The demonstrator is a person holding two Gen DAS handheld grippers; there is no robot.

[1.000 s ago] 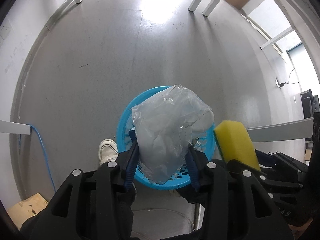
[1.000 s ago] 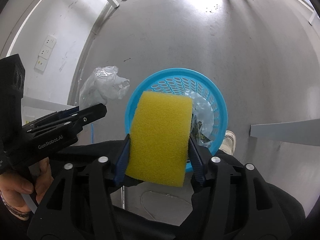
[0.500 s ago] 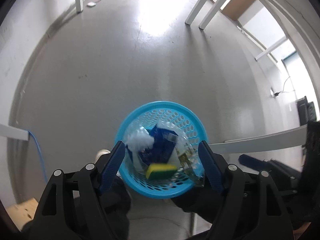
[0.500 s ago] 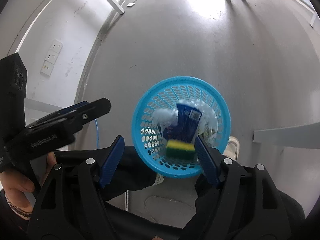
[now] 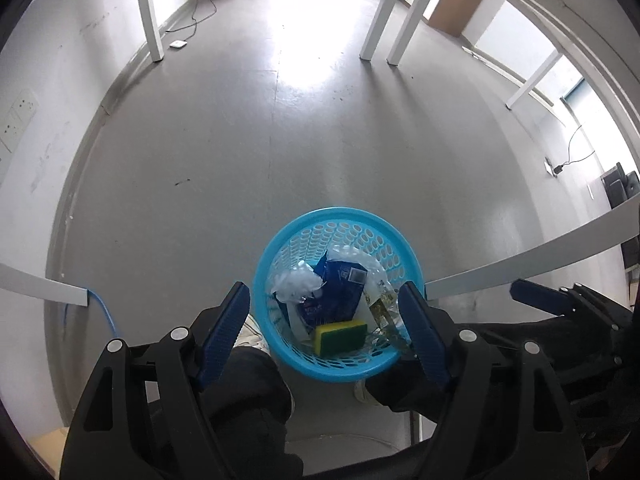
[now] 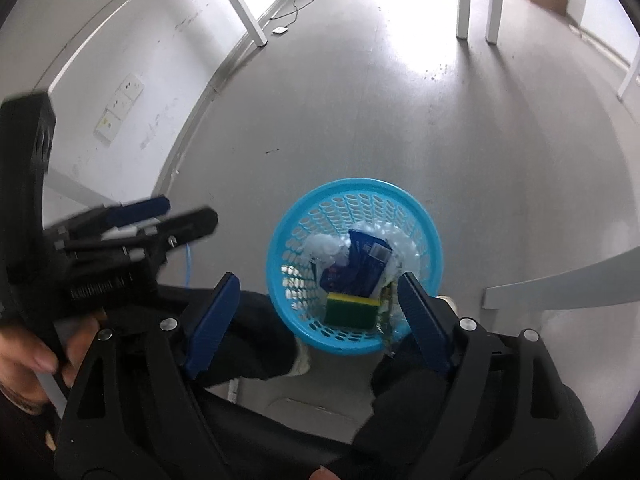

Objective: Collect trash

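Observation:
A round blue basket [image 5: 360, 228] stands on the grey floor below both grippers; it also shows in the right wrist view [image 6: 304, 216]. Inside lie a yellow-and-green sponge [image 5: 340, 336] [image 6: 351, 311], a dark blue packet [image 5: 338, 288] [image 6: 362, 266] and crumpled clear plastic [image 5: 298, 282] [image 6: 324, 246]. My left gripper [image 5: 324, 320] is open and empty above the basket. My right gripper [image 6: 316, 308] is open and empty above it too. The left gripper also shows at the left of the right wrist view [image 6: 160, 216].
White table legs [image 5: 378, 12] stand on the far floor. A white table edge [image 5: 540, 252] runs at the right. A blue cable [image 5: 104, 312] lies by the left wall. The person's shoes [image 5: 252, 332] are beside the basket.
Both grippers opened: the left let go of the clear plastic bag and the right let go of the yellow sponge. Both now lie in the basket. The grippers have risen higher above it.

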